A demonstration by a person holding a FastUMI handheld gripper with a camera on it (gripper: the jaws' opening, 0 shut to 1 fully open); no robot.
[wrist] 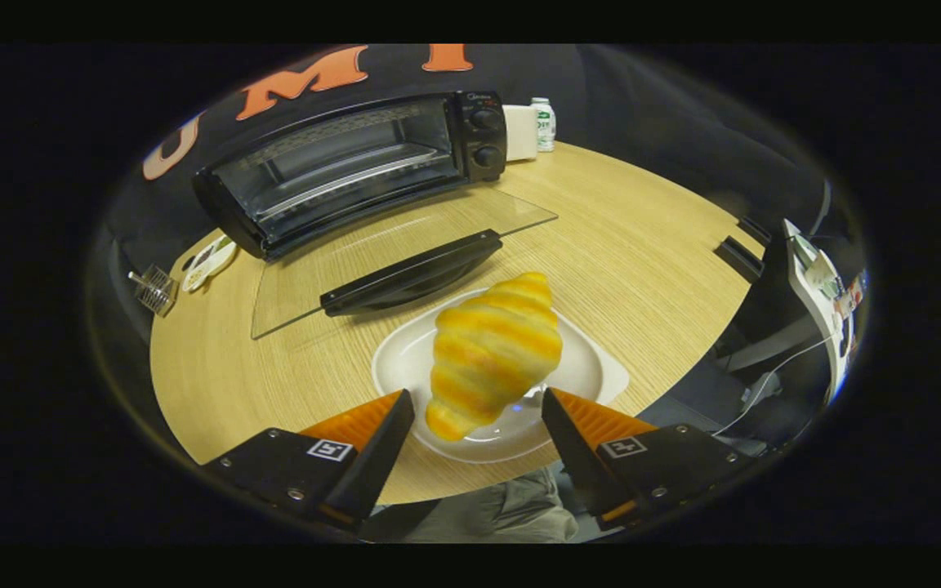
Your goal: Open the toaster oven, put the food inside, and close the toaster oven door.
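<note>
Croissant (493, 351) first: it lies on a white plate (593, 371), striped yellow and golden, its long axis running from about 1 o'clock down to 7 o'clock. Its lower tip sits between the fingers of the tool (479, 408), just ahead of them. The tool's fingers stand wide apart, one on each side of the croissant's lower end, and neither presses on it; the tool holds nothing. The plate rests on the round wooden table (650, 237), close to the near rim.

Beyond the plate, at 12 o'clock from the croissant, the toaster oven's glass door (405, 237) lies folded down flat over the table, its dark handle (409, 273) just beside the plate's far rim. Past the door, toward 11 o'clock, stands the black toaster oven (340, 167), open, with a wire rack (356, 175) visible in its cavity and two knobs on its right-hand panel.

At 1 o'clock of the oven stand a white box (521, 132) and a small white bottle (545, 123). Toward 9 o'clock of the croissant, at the table's rim, are a small white dish (207, 263) and a small wire object (154, 289) whose kind I cannot tell. Below the table, between the fingers, a fold of grey cloth (503, 510) shows.
</note>
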